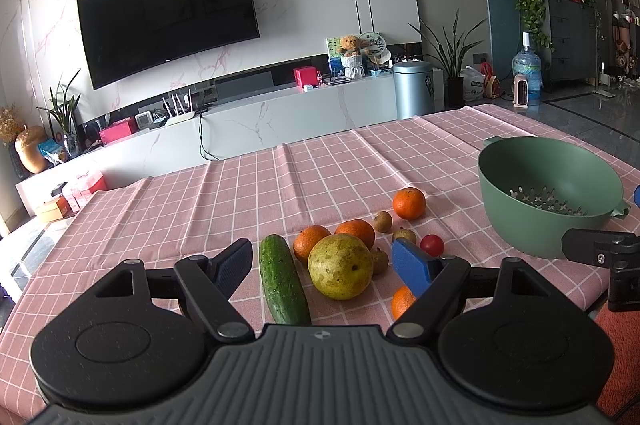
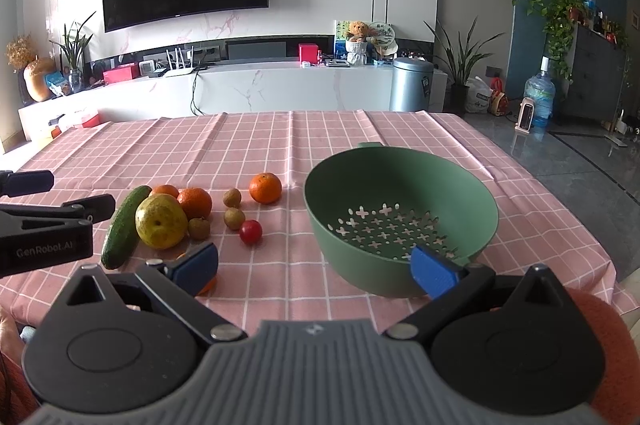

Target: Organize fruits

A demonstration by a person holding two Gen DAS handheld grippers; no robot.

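A pile of produce lies on the pink checked tablecloth (image 1: 240, 193): a cucumber (image 1: 283, 279), a yellow-green pear (image 1: 340, 266), several oranges (image 1: 409, 203), small brown longans (image 1: 383, 221) and a red cherry tomato (image 1: 432, 245). My left gripper (image 1: 324, 265) is open, its fingers standing on either side of the cucumber and pear. A green colander (image 2: 400, 217) stands empty to the right. My right gripper (image 2: 316, 265) is open and empty, just before the colander's near rim. The pear (image 2: 161, 221) and the tomato (image 2: 251, 231) also show in the right wrist view.
The table's right edge drops to a tiled floor (image 2: 580, 161). Beyond the far edge are a white TV console (image 2: 280, 85), a grey bin (image 2: 412, 85) and a water bottle (image 2: 539, 101). My left gripper's body (image 2: 44, 233) shows at the left of the right wrist view.
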